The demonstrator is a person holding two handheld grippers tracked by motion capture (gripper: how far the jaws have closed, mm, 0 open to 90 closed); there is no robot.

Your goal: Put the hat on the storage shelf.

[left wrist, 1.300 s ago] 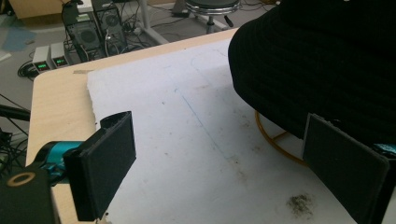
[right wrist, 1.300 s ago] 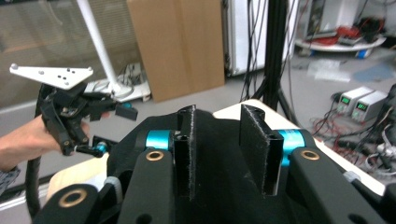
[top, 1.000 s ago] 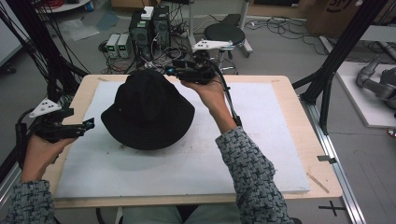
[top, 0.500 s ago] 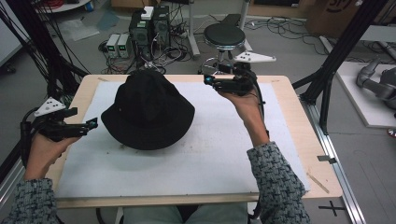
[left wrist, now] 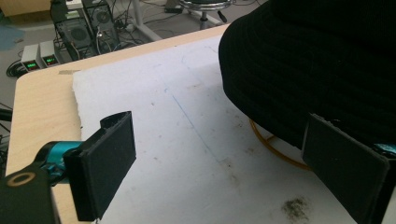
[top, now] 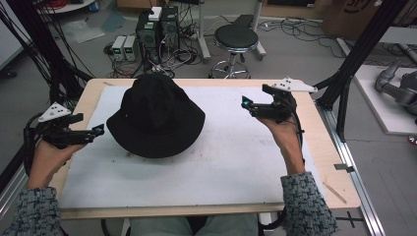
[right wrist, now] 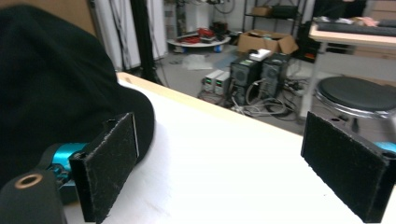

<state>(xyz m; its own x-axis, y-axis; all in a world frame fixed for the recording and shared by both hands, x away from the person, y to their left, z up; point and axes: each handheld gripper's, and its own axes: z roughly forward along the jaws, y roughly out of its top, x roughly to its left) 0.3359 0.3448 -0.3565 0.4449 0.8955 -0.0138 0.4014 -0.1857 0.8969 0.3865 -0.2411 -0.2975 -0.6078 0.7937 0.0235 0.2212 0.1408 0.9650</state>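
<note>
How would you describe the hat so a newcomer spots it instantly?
On the wooden table lies a white mat. On the mat's far left part sits the black bucket hat, crown up, brim spread. It is the only thing resting there, between the left claw and right claw.

- I've pulled my right gripper [top: 246, 104] off the black hat [top: 155, 117], out to the table's right side.
- Its jaws now stand wide apart, empty.

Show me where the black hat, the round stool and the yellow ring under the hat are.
black hat [top: 155, 110], high view, its crown.
round stool [top: 236, 36], high view, its seat.
yellow ring [left wrist: 275, 151], left gripper view, its exposed arc.
</note>
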